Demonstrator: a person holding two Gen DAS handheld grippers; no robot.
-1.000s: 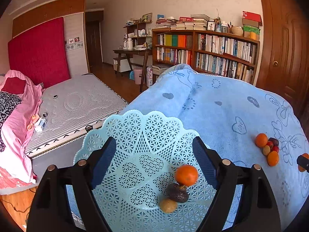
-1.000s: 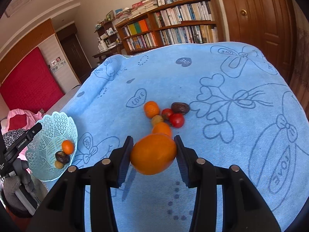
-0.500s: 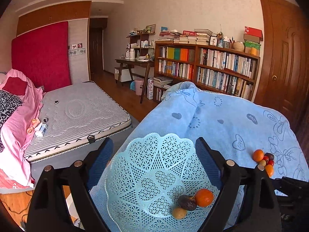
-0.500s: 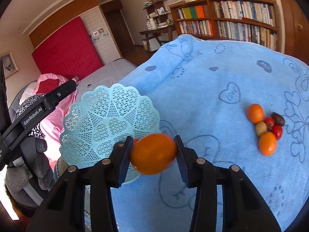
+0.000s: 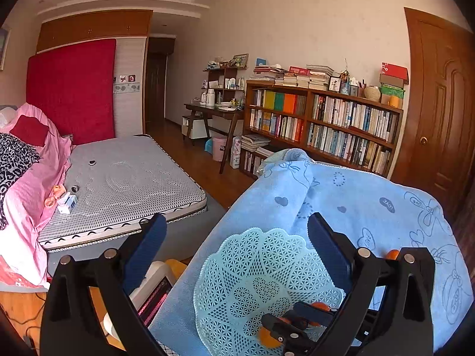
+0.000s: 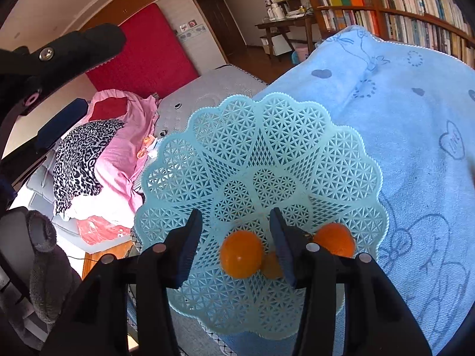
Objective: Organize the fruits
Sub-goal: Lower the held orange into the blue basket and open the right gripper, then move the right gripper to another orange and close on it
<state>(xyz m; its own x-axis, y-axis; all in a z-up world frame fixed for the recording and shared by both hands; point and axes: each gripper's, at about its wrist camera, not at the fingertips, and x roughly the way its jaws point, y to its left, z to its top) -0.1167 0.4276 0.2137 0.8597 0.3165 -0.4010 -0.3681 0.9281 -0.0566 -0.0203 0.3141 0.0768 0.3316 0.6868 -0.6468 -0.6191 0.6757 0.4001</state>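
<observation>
A pale blue lattice basket [image 6: 267, 136] rests on the blue cloth [image 6: 415, 112]. My right gripper [image 6: 236, 231] hangs open just above the basket's near side. A large orange [image 6: 242, 253] lies loose in the basket between its fingers, touching neither. Beside it sit a small brownish fruit [image 6: 271, 265] and a second orange [image 6: 334, 238]. In the left wrist view my left gripper [image 5: 236, 222] is open and empty, held above and behind the basket [image 5: 252, 276]. The right gripper [image 5: 291, 326] shows at the bottom there. One orange [image 5: 393, 254] of the pile on the cloth peeks past my finger.
The blue cloth [image 5: 371, 201] ends just left of the basket, with a heater [image 5: 154, 293] and wood floor below. A bed [image 5: 124, 178] with pink bedding lies to the left. A bookshelf [image 5: 326, 124] and a door [image 5: 439, 103] stand beyond.
The right gripper carried the large orange left over the basket and opened, so the orange now lies in the basket. The left gripper pulled up and back from the basket.
</observation>
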